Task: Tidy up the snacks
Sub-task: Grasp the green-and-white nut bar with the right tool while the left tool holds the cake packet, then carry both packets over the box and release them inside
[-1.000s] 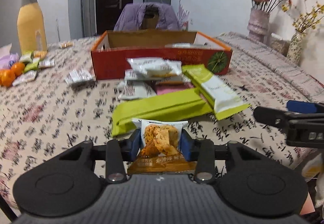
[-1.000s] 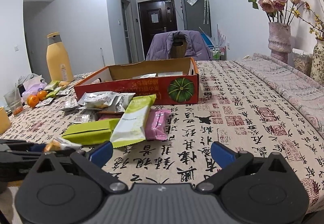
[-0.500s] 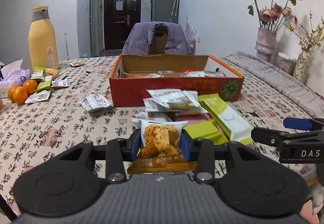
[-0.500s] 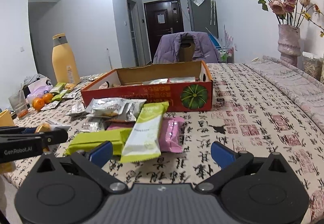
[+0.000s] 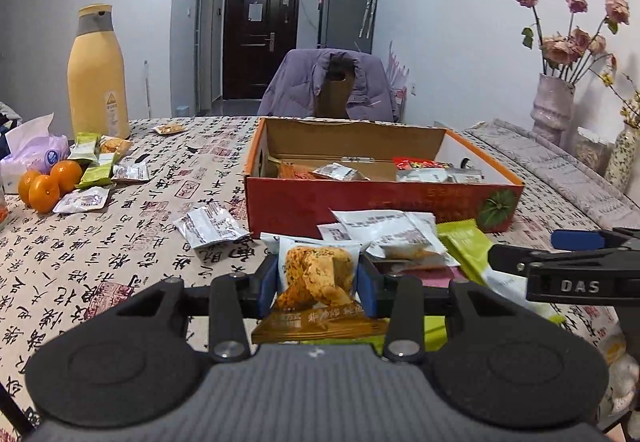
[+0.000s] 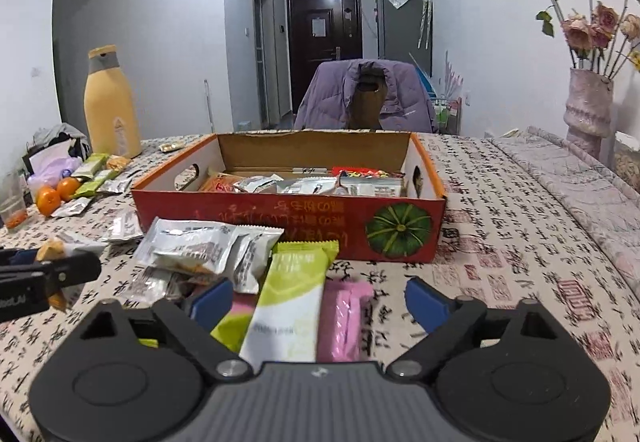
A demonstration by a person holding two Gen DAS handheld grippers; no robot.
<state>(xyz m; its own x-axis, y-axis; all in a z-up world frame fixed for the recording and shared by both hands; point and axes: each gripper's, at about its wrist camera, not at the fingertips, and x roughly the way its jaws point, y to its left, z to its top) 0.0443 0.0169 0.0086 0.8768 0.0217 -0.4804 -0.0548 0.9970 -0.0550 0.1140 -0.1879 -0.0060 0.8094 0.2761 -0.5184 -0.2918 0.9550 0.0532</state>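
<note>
My left gripper (image 5: 318,280) is shut on an orange snack packet (image 5: 316,282) and holds it above the table, short of the red cardboard box (image 5: 360,202). The box (image 6: 288,220) holds several packets. My right gripper (image 6: 318,300) is open and empty, hovering over a green-and-white bar (image 6: 292,302) and a pink packet (image 6: 346,316). Silver packets (image 6: 208,246) lie in front of the box. The right gripper shows at the right edge of the left wrist view (image 5: 576,262).
A tall yellow bottle (image 5: 97,72) stands at the far left with oranges (image 5: 48,184), a tissue pack (image 5: 34,152) and more small packets (image 5: 96,170). A silver packet (image 5: 210,228) lies left of the box. Flower vases (image 5: 554,108) stand right. A chair (image 5: 334,88) is behind the table.
Both grippers have risen and moved forward toward the box, so its inside now shows. The left gripper still grips the orange packet; the right stays open.
</note>
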